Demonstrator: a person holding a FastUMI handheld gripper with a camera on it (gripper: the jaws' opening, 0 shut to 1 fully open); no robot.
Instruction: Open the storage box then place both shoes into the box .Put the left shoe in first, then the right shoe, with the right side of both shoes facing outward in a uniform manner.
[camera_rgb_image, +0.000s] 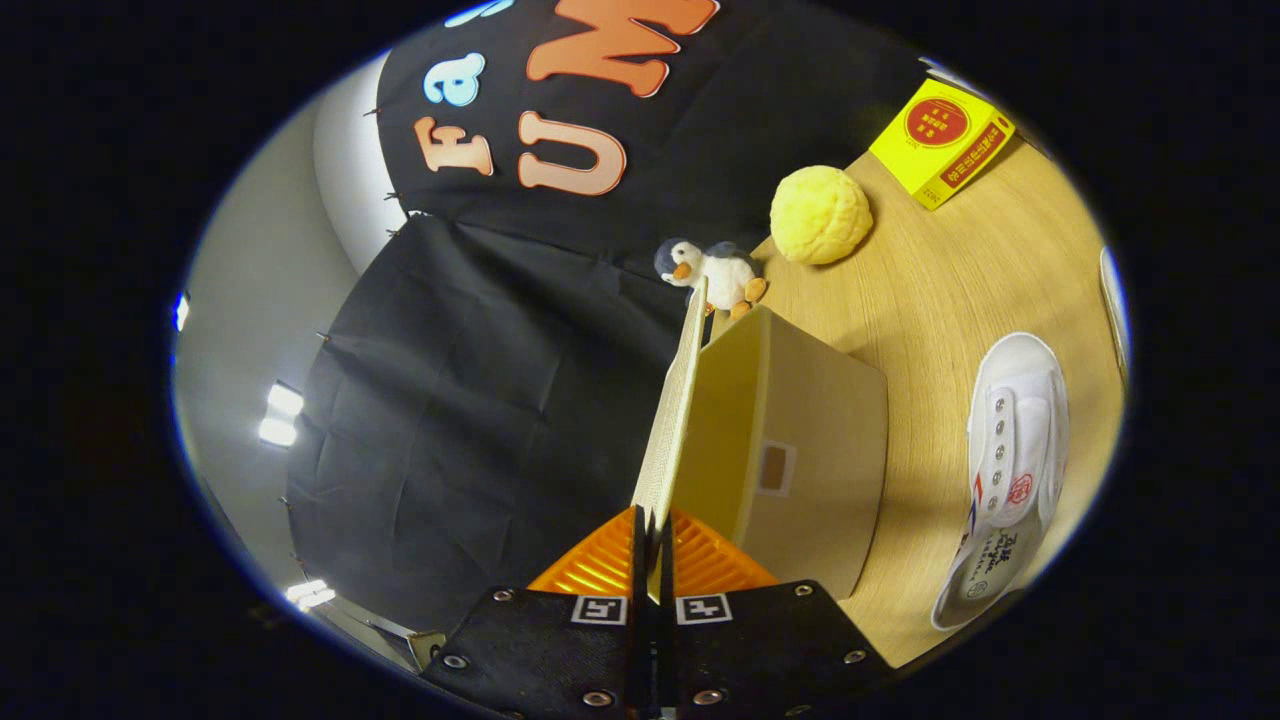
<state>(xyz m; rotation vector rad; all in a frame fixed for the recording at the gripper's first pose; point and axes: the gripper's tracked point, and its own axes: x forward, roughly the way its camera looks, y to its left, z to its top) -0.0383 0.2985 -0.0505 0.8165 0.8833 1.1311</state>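
Storage box (800, 440): beige, rectangular, centre of the frame on the wooden table (960, 280), with a small label patch on the near wall. Its lid (672, 420) is swung up on edge and runs as a thin pale strip from the middle of the frame down to the fingers. It looks raised so the box mouth stands clear for loading.

Gripper (650, 535): bottom centre. The fingers are pressed together on the lower edge of the lid, with that edge pinched between them (this grip is what keeps the lid up). The whole view is rolled sideways, so the table rises along the right of the frame, which suits a wrist turned to follow the lid's arc.

White canvas shoe (1010, 470): right of the frame, lying on the table beside the box and apart from it, within easy reach for the first placement. Which foot it fits I cannot tell. No shoe is in the box yet, by my reading.

Sundries, upper right, beyond the box and clear of the work: plush penguin (712, 270), just behind the lid's far tip; yellow knobbly ball (820, 215); yellow carton (942, 140) at the far table edge.
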